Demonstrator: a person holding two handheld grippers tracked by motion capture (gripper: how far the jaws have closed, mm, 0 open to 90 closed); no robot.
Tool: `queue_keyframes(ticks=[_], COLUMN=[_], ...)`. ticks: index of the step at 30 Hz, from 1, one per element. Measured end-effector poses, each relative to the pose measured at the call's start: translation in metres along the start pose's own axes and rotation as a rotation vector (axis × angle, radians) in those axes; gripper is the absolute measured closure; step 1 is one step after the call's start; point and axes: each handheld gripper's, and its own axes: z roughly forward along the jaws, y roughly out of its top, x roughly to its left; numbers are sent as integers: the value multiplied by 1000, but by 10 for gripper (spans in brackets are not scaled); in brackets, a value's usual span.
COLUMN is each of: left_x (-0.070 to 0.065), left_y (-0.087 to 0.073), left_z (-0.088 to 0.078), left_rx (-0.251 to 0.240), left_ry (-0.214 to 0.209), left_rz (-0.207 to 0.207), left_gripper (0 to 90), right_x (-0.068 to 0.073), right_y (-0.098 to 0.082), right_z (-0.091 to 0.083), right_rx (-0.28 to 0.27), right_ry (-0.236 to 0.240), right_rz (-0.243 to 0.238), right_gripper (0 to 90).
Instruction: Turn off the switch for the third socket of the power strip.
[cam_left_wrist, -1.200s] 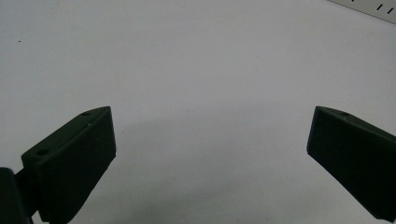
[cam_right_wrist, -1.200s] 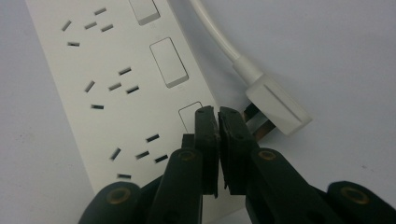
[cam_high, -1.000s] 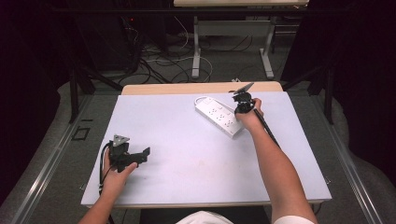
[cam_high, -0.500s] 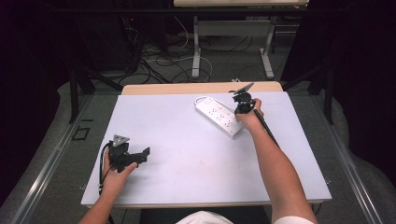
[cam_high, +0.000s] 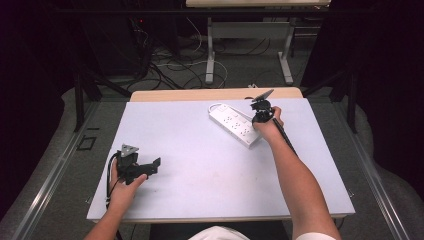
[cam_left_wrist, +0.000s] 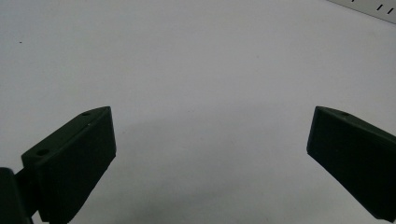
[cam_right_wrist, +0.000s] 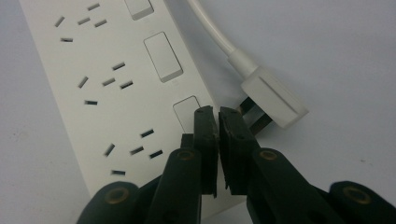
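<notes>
With my right gripper (cam_right_wrist: 217, 112) clenched empty so its tips can press a switch (cam_right_wrist: 187, 111) on the power strip (cam_high: 235, 124) at the table's (cam_high: 200, 200) one o'clock, I rest my left gripper (cam_high: 155, 165), jaws spread, at eight o'clock, out of the way.

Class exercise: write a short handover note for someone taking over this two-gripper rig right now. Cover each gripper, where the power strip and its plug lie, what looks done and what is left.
Right gripper: jaws shut, tips down on a rocker switch near the end of the white power strip; it holds nothing.
Left gripper: jaws open and holding nothing, low over the near-left part of the table, far from the strip.
The strip lies slantwise at the far right of the table. Its plug rests loose on the table beside it, pins showing.
Done: tips placed on the switch. Whether it has flipped cannot be told.
Left: probably finish the press, then lift off.
</notes>
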Motion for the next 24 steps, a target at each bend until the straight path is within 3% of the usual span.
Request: queue_keyframes(ticks=[10,17,24], left_x=[0,1,2], left_y=[1,1,0], left_z=[2,4,4], left_rx=[-1,5,2], left_ry=[1,3,4], left_rz=[-6,-2,-8], left_gripper=[13,13,15], right_x=[6,9,13], right_y=[2,2,2], right_z=[-7,-8,-11], right_rx=[-23,-41,-95], right_ry=[20,27,31], right_rz=[-12,-12,-80], right_gripper=[814,741,653])
